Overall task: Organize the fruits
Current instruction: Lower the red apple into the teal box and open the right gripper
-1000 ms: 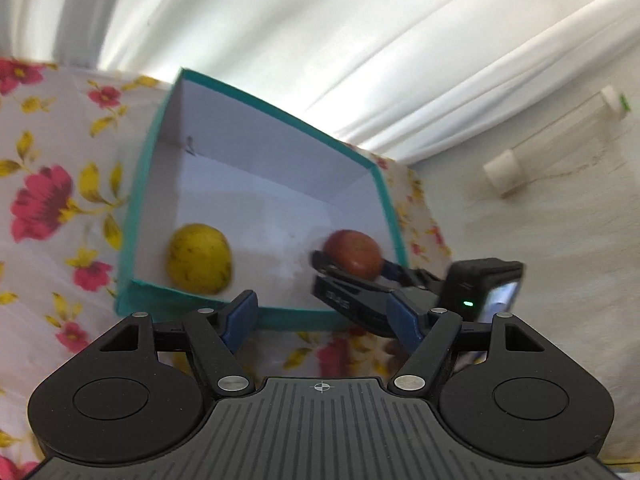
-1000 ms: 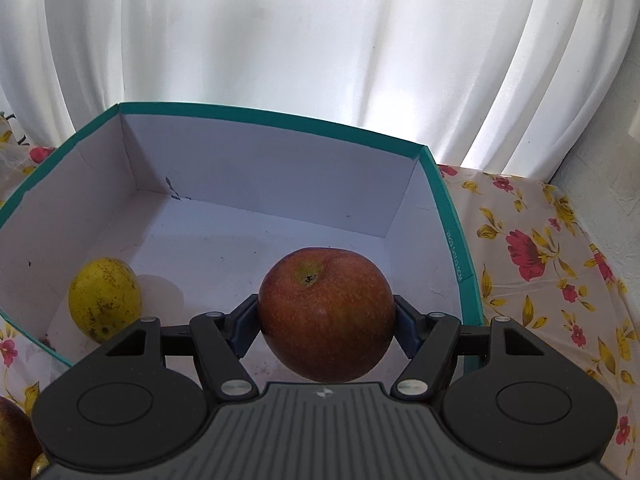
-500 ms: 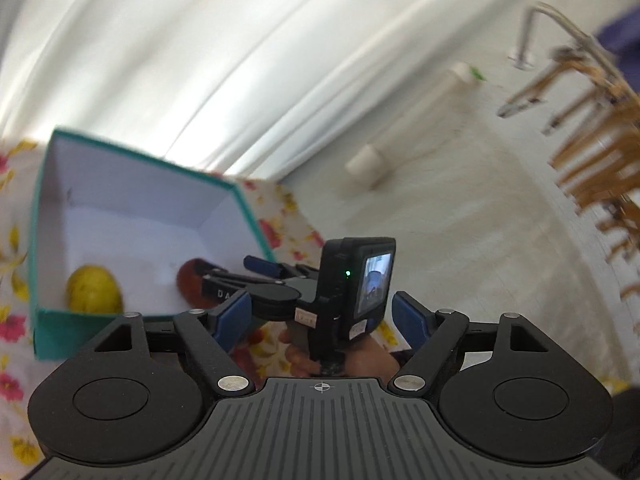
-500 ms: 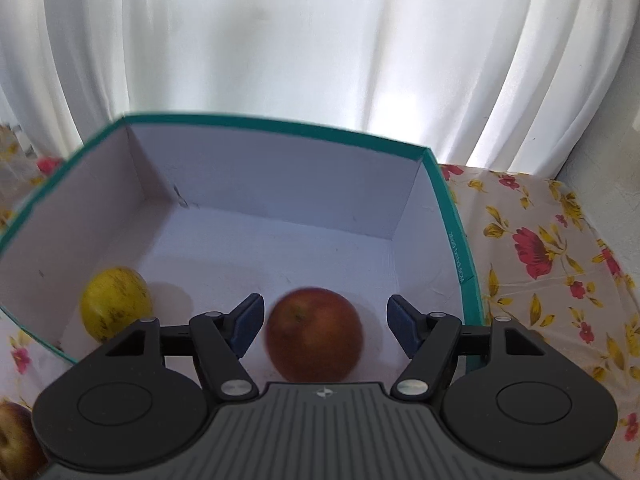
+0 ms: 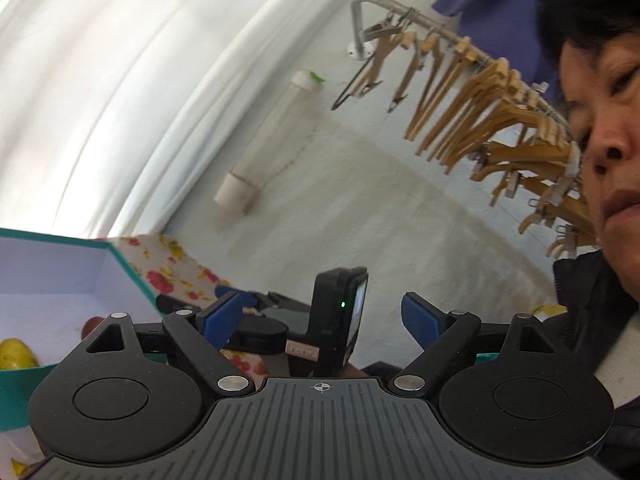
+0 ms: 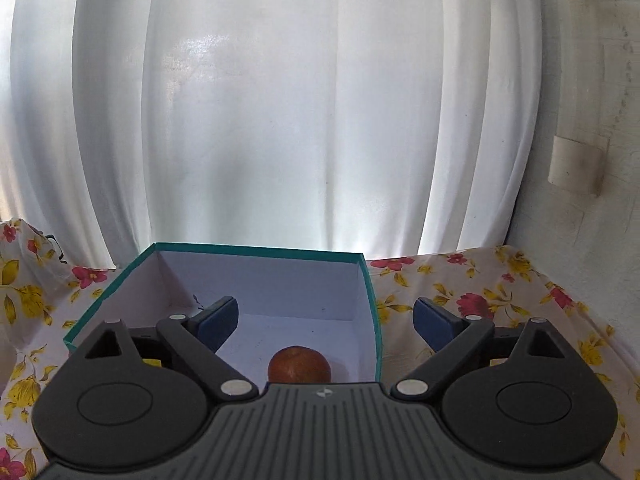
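Right gripper (image 6: 326, 320) jaws just opened wide with nothing between them, red apple (image 6: 299, 365) lying free on the teal-rimmed box (image 6: 256, 249) floor near its right wall, yellow fruit (image 5: 16, 354) by the left wall, left gripper (image 5: 322, 320) jaws also just spread, empty, flowered tablecloth (image 6: 472, 280) underneath.

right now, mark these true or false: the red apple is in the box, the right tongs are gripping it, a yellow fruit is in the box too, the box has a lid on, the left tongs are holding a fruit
1. The red apple lies in the box. True.
2. The right tongs grip the apple. False: their jaws have just been opening and stand wide with nothing between them; the apple rests on the box floor.
3. A yellow fruit is in the box too. True.
4. The box has a lid on. False: its top is open.
5. The left tongs hold a fruit. False: they are open and hold nothing.
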`<state>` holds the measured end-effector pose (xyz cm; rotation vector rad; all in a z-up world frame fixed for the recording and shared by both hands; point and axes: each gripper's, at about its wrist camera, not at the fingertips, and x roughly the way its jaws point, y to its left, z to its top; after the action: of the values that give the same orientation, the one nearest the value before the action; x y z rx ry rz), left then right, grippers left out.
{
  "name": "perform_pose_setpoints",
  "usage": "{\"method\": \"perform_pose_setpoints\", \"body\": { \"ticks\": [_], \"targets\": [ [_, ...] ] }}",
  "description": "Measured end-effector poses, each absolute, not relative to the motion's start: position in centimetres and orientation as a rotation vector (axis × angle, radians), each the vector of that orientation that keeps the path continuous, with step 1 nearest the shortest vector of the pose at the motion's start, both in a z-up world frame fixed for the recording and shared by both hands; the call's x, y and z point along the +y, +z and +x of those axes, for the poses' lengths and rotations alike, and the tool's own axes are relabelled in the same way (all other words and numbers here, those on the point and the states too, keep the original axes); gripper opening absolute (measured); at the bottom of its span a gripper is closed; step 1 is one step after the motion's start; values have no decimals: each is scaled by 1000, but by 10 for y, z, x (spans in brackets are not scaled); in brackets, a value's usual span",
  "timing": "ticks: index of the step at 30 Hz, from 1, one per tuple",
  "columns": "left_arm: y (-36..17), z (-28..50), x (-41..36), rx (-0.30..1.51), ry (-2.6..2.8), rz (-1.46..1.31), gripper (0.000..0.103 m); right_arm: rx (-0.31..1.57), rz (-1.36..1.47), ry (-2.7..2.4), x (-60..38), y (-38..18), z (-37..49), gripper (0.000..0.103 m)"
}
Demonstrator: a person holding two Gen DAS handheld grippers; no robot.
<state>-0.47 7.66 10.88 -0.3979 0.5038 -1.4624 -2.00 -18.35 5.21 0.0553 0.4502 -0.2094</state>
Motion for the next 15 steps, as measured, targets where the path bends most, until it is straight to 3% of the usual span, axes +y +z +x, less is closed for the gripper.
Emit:
{"method": "perform_pose_setpoints", "body": {
  "ticks": [8,15],
  "targets": [
    [114,-21,84,460,-1491,-426,95,477,69,-232,-185,41,-55,95],
    [95,-27,82,596,-1119,-270,95,511,76,-235,-181,32,-74,96]
  ]
}}
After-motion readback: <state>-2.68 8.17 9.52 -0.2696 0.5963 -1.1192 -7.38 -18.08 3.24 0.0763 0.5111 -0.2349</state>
